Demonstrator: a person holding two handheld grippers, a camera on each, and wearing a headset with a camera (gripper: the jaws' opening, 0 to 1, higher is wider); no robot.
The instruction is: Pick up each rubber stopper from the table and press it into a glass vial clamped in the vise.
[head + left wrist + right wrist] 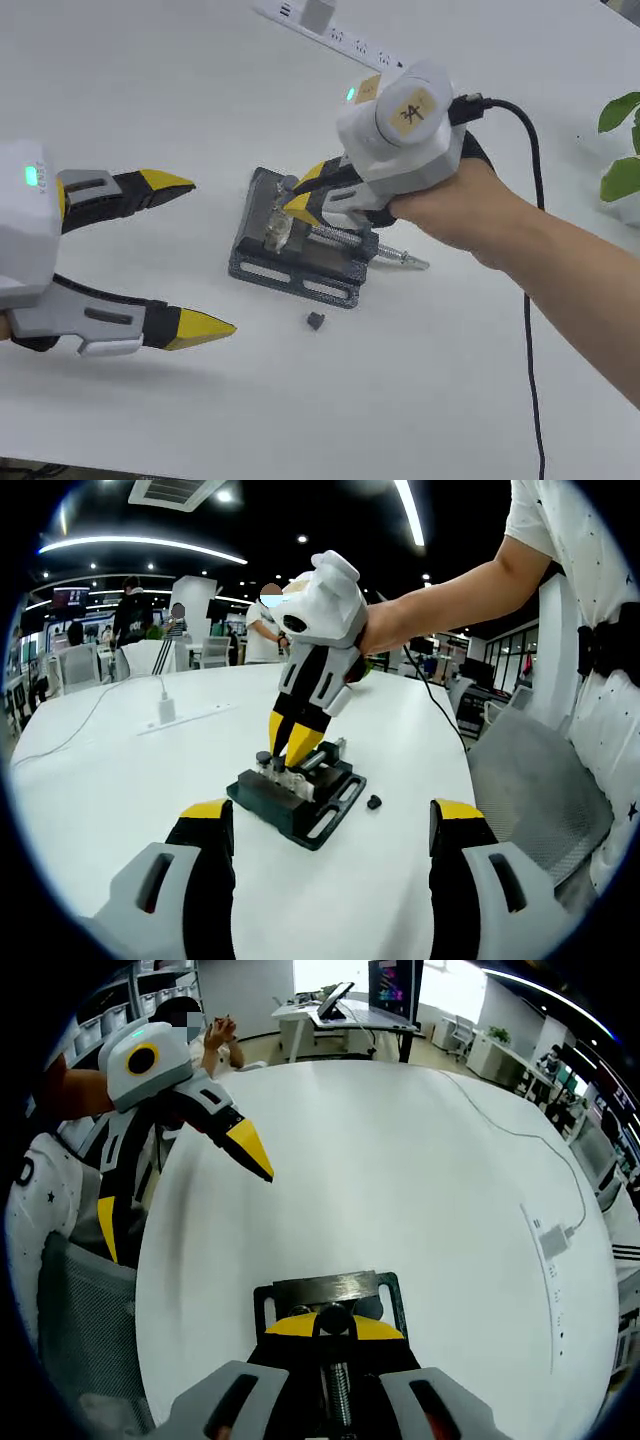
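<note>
Two stoppers are in sight. One rubber stopper (316, 321) lies loose on the white surface (430, 400), just beside the single vise (310, 275). A second stopper (335, 1318) is pinched between the nearly closed jaws of the right gripper (335, 1330), down at the vise's clamp, where one glass vial (277, 235) stands clearly; more cannot be counted. The left gripper (190, 255) hovers well apart, jaws spread wide, holding nothing.
</note>
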